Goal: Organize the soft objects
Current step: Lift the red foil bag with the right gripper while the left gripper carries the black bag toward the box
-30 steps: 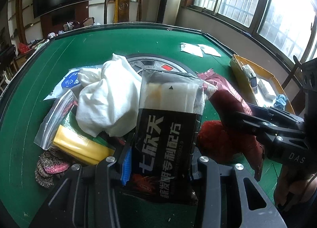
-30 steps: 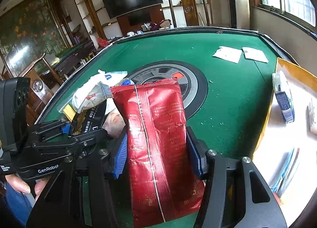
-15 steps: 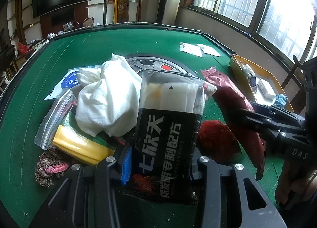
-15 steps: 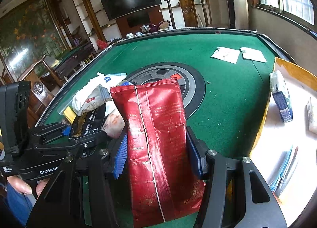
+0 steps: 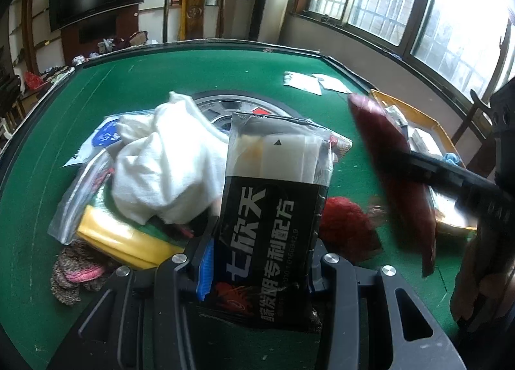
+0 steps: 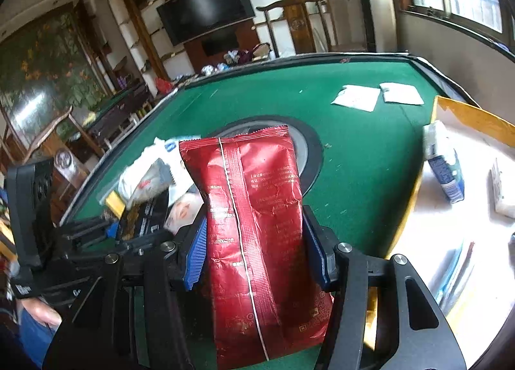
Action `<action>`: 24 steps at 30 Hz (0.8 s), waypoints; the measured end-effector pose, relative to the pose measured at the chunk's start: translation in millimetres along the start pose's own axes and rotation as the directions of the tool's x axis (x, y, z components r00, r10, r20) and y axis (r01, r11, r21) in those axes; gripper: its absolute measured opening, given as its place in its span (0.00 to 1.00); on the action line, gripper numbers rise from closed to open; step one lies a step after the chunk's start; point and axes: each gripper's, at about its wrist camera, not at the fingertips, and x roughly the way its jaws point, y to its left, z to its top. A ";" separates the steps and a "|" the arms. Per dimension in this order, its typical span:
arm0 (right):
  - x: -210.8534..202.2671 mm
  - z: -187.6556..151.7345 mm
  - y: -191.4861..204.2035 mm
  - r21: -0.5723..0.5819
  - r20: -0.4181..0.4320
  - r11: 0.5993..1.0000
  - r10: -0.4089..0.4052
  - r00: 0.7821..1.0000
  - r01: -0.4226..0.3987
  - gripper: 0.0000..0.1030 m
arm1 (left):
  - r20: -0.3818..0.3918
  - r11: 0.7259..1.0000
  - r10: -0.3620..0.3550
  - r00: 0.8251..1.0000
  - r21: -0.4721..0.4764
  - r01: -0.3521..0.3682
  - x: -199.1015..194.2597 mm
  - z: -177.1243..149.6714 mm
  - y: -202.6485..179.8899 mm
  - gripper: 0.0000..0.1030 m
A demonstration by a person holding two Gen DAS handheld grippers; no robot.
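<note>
Green felt covers the desk [image 5: 161, 80]. Left tool [image 5: 260, 265] pinches a black packet [image 5: 270, 225] upright; beyond its tips lies a white cloth [image 5: 161, 170]. Right tool [image 6: 254, 252] pinches a red pouch [image 6: 254, 209], a cardboard box [image 6: 466, 115] to its right.

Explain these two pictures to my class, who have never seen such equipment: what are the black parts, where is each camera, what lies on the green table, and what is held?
No robot: a person holds a black two-finger gripper in each hand, each carrying a camera looking along its fingers. The left camera shows the left gripper clamping a black plastic packet with white lettering. The right camera shows the right gripper clamping a crinkled red foil pouch. On the green felt table lie a crumpled white cloth, a yellow packet, a red fluffy item and a knitted piece.
</note>
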 end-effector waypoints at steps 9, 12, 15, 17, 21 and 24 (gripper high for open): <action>-34.7 15.7 -52.3 0.170 0.098 0.980 0.083 0.992 -0.099 0.52 | 0.027 0.996 -0.083 0.996 0.037 0.082 -4.1 13.0 -54.0 0.41; -49.4 18.2 -77.6 0.237 0.143 0.964 0.086 0.986 -0.119 0.52 | 0.030 0.994 -0.096 0.995 0.059 0.094 -3.8 20.3 -73.0 0.41; -61.7 17.6 -106.0 0.327 0.192 0.923 0.143 0.971 -0.201 0.52 | 0.035 0.991 -0.117 0.992 0.064 0.115 -3.9 25.9 -87.3 0.41; -68.6 15.3 -123.5 0.377 0.223 0.894 0.166 0.961 -0.242 0.52 | 0.032 0.989 -0.135 0.990 0.066 0.133 -2.4 30.7 -97.8 0.41; -89.1 15.4 -143.1 0.421 0.264 0.891 0.060 0.963 -0.171 0.52 | 0.024 0.983 -0.166 0.986 0.083 0.164 3.0 39.8 -121.3 0.41; -111.0 13.5 -154.1 0.447 0.296 0.889 -0.042 0.954 -0.099 0.52 | 0.009 0.976 -0.196 0.981 0.099 0.194 11.6 46.4 -148.5 0.41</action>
